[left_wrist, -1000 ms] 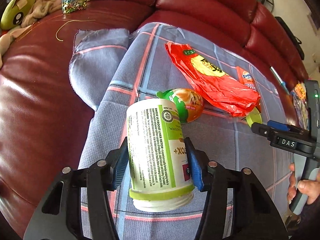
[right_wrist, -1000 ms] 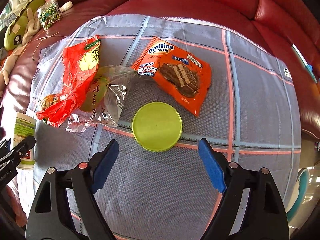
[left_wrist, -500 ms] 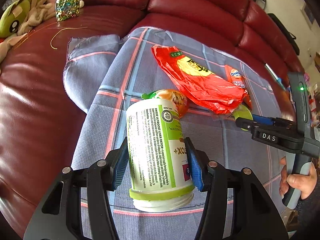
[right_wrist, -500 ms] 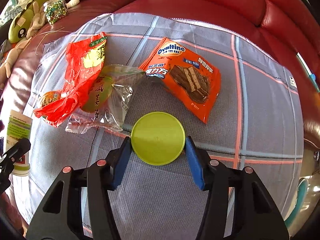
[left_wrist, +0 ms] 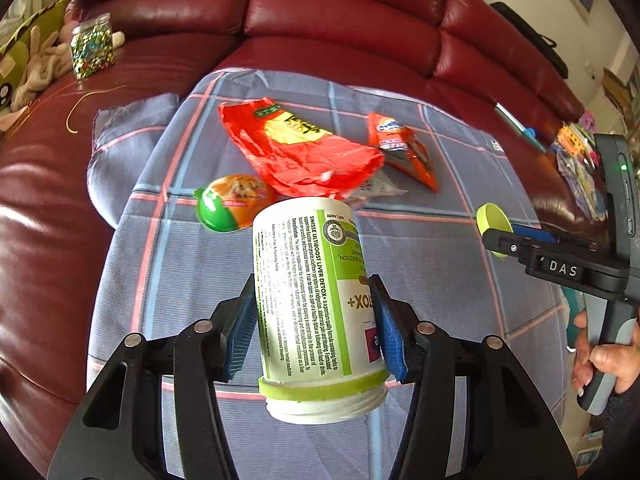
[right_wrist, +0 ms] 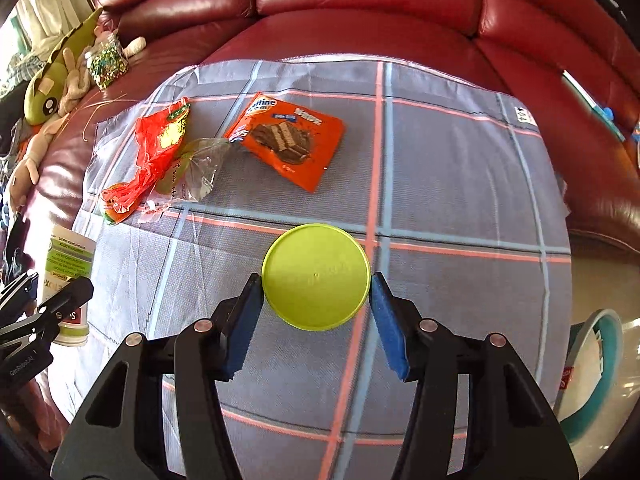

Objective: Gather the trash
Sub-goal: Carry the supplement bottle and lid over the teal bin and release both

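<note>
My left gripper [left_wrist: 312,320] is shut on a white and green supplement bottle [left_wrist: 316,304], open mouth toward the camera, held above the blanket. My right gripper [right_wrist: 316,308] is shut on the bottle's round lime-green lid [right_wrist: 316,276], lifted off the blanket; the lid also shows in the left wrist view [left_wrist: 494,224]. On the checked grey blanket [right_wrist: 460,184] lie a red wrapper [right_wrist: 160,148], a clear plastic wrapper [right_wrist: 196,168], an orange Ovaltine packet [right_wrist: 288,140] and a small orange and green snack cup [left_wrist: 230,202].
The blanket covers a red leather sofa [right_wrist: 360,8]. A jar of glitter [left_wrist: 91,46] and plush toys [right_wrist: 52,88] sit at the far left. A white and teal bin rim [right_wrist: 596,364] shows at the right edge, past the blanket.
My right gripper closed on the green lid and lifted it off the blanket. My left gripper kept hold of the bottle and pulled back and up a little.
</note>
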A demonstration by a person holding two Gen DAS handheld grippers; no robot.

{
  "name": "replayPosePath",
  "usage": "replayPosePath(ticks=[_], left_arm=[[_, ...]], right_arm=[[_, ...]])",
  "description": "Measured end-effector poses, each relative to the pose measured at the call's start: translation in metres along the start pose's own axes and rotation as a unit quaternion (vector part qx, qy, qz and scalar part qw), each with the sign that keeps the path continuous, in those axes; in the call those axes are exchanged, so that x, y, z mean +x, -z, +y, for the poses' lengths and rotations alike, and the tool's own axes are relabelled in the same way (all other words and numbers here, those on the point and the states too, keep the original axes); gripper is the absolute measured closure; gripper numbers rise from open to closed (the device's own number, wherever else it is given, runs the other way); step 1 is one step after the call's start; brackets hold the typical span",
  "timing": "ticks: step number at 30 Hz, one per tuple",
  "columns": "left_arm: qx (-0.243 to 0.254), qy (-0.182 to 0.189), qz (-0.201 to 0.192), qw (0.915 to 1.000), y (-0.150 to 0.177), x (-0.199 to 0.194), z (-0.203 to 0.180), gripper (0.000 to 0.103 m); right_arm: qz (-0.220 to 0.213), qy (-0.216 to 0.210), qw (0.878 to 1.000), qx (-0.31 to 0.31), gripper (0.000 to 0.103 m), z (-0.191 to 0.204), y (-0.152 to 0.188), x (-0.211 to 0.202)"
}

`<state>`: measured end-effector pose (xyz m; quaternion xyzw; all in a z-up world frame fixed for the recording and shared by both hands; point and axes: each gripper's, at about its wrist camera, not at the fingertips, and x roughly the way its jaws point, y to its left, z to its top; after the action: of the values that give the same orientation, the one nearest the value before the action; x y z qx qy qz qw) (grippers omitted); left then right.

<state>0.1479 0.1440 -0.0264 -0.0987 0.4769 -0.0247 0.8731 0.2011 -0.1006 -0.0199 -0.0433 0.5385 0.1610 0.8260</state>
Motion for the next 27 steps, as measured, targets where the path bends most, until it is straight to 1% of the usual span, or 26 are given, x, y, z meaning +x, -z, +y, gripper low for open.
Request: replayPosePath(ticks=[7, 13, 20, 27], left_arm=[[0.055, 0.034, 0.002, 0.9979, -0.001, -0.001, -0.072, 0.049], [0.11, 0.065, 0.01, 0.9918, -0.003, 0.005, -0.141, 0.048], [0.171, 0.101, 0.026, 0.9797, -0.001, 0.016, -0.22, 0.048], [0.24, 0.135, 0.043, 0.9605, 0.012, 0.031, -0.303, 0.048]], right_arm=[[-0.027, 0.004, 0.999, 0.042, 0.051, -0.061, 0.025, -0.045], [-0.05, 0.022, 0.994, 0.09, 0.051, -0.125, 0.049, -0.08], [-0.068, 0.054, 0.985, 0.152, 0.051, -0.204, 0.087, -0.113], [-0.069, 0.086, 0.969, 0.219, 0.051, -0.287, 0.139, -0.139]])
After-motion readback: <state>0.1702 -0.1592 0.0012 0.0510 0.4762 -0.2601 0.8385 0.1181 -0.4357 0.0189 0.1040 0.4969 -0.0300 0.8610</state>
